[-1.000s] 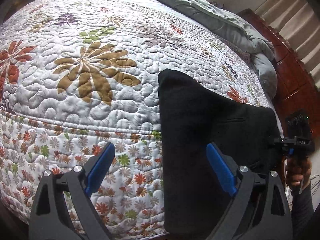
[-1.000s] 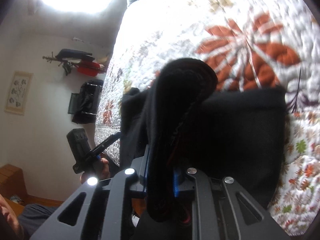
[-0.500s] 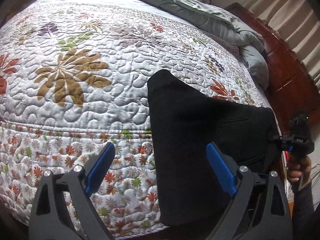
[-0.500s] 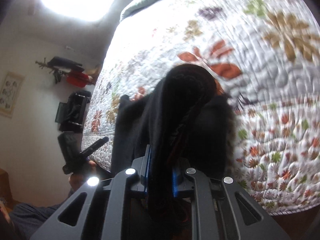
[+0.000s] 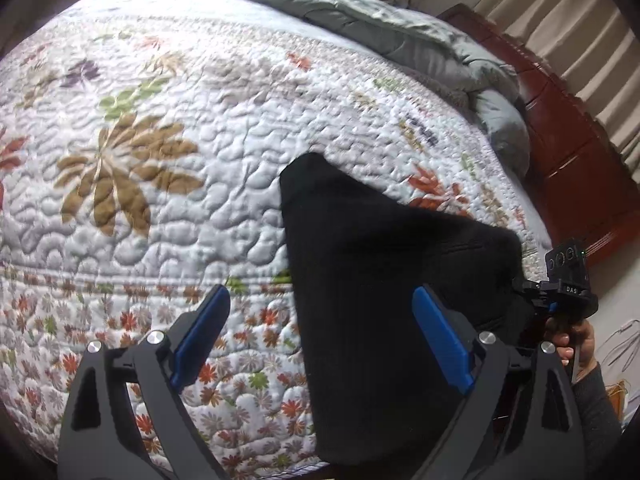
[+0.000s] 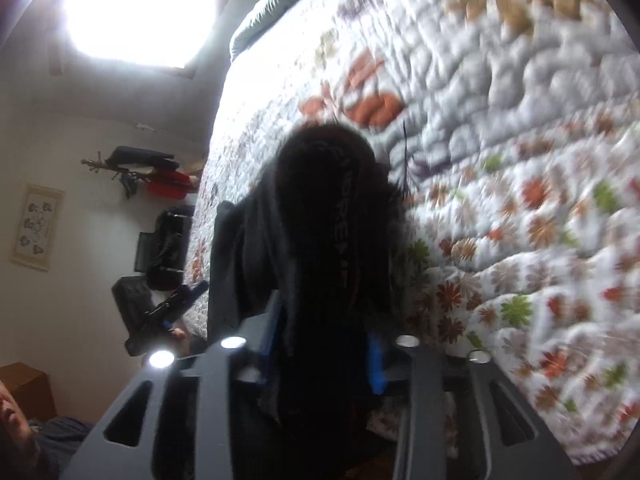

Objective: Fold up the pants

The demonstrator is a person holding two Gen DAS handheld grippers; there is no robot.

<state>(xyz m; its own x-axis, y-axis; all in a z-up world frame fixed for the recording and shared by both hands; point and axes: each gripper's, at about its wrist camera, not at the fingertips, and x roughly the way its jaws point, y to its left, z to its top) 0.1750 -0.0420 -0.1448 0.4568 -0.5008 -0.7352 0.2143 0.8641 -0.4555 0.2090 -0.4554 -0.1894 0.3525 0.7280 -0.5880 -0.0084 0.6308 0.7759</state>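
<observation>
right gripper [image 6: 320,344]: jaws opening, a bunched fold of the black pants [image 5: 384,280] is still seen between the blue pads [image 6: 375,364], which stand a little off the cloth on the right side; whether the left pad still touches cannot be told. the same gripper is seen from the left wrist view at the far right edge of the pants, carried by a hand [image 5: 576,340] in a grey sleeve [image 5: 596,408].

left gripper [image 5: 320,336]: jaws held wide apart, nothing gripped. the right blue pad [image 5: 440,340] is shown over the black cloth, the left pad over the patterned side of the bed; contact with the cloth cannot be told.

black pants: laid folded on the near right part of the floral quilt [image 5: 160,200], one corner pointing toward the far side, the lower part draped over the near edge of the bed.

grey duvet [image 5: 400,32]: heaped along the far side of the bed.

red-brown wooden headboard [image 5: 580,160]: at the right, beside the duvet, with pale curtains [image 5: 568,28] behind.

window [image 6: 128,8]: bright, overexposed, in the right wrist view.

framed picture [image 6: 38,228]: hung on the wall, left of dark bags.
</observation>
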